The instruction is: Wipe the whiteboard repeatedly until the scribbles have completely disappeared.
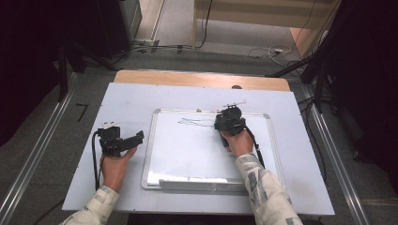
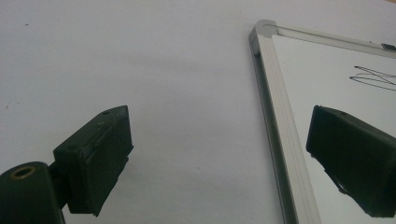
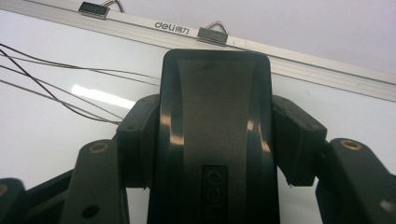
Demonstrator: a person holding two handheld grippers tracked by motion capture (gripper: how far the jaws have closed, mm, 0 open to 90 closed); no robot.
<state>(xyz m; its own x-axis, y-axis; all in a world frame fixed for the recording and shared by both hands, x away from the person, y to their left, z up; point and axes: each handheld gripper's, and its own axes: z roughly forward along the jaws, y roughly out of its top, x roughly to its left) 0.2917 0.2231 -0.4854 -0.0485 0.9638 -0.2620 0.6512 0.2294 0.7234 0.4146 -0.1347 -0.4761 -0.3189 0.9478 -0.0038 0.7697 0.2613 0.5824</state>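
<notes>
Our right gripper (image 3: 212,140) clamps the eraser (image 3: 215,130); left gripper (image 2: 219,158) gapes empty. We advise flat, even strokes over the scribble (image 1: 195,123).

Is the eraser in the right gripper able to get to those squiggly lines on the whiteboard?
Probably yes. The right gripper is shut on the black eraser, just beside the pen lines on the whiteboard, with bare board between them and nothing in the way.

Pale desk (image 1: 300,154) with a wooden far edge, grey floor (image 1: 42,140) around, loose cables (image 1: 270,50) beyond, dark stands either side.
</notes>
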